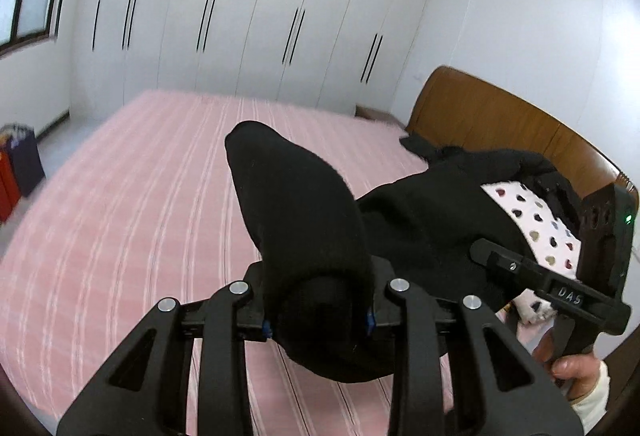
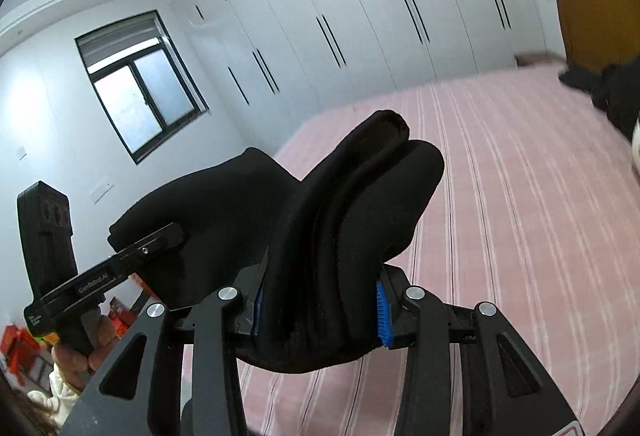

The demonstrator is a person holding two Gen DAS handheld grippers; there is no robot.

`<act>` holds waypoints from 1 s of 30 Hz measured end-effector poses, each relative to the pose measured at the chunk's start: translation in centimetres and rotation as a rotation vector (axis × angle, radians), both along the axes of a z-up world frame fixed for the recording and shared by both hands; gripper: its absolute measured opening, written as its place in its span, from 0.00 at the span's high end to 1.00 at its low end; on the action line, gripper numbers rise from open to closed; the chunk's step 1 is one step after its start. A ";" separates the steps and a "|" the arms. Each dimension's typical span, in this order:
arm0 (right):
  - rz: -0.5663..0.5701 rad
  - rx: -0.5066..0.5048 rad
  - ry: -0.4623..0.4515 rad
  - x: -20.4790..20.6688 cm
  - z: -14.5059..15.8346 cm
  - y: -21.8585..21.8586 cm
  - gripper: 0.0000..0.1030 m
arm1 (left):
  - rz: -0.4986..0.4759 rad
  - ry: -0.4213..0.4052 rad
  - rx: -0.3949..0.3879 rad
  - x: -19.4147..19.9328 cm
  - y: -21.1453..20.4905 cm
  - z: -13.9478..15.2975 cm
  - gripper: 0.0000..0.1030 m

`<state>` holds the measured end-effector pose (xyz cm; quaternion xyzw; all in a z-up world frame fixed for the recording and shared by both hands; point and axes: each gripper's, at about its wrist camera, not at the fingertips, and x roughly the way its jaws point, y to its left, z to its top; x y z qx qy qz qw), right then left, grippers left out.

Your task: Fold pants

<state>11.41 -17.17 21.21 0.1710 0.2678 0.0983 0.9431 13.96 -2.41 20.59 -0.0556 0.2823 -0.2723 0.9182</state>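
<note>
White wardrobe doors (image 1: 248,7) fill the back wall, and below them a pink striped bedsheet (image 1: 132,203) spreads across the middle of both views, with a wooden headboard (image 1: 480,115) at the right edge of the left wrist view. Left gripper (image 1: 320,320) sits at bottom centre of its frame, jaws narrowed and clamped on a thick fold of the black pants (image 1: 296,203), blue pads just peeking out either side of the cloth. Fabric bulges up above the fingers and trails off to the right toward the right gripper (image 1: 532,276), seen side-on at lower right with a hand (image 1: 572,368) on its grip. Over in the right wrist view, that gripper's jaws are partly closed on several stacked layers of the pants, blue pads pressed into both sides. Cloth hangs clear above the sheet. A pile of dark clothes (image 1: 480,163) and a white heart-print piece (image 1: 536,220) lie by the headboard. Window (image 2: 136,87) at upper left.
</note>
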 end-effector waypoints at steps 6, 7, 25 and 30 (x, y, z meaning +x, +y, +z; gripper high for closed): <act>-0.006 -0.013 -0.068 5.3 1.1 -1.1 0.62 | 0.028 -0.085 -0.001 4.9 -1.4 1.2 0.71; -0.006 -0.015 -0.076 6.3 1.1 -1.3 0.62 | 0.035 -0.093 0.000 5.6 -1.5 1.2 0.71; -0.036 0.011 -0.036 23.5 -7.0 -7.2 0.62 | 0.087 -0.092 0.049 23.3 -6.1 -5.9 0.71; -0.045 0.040 -0.003 26.9 -12.1 -8.7 0.62 | 0.090 -0.064 0.061 27.1 -6.5 -10.8 0.71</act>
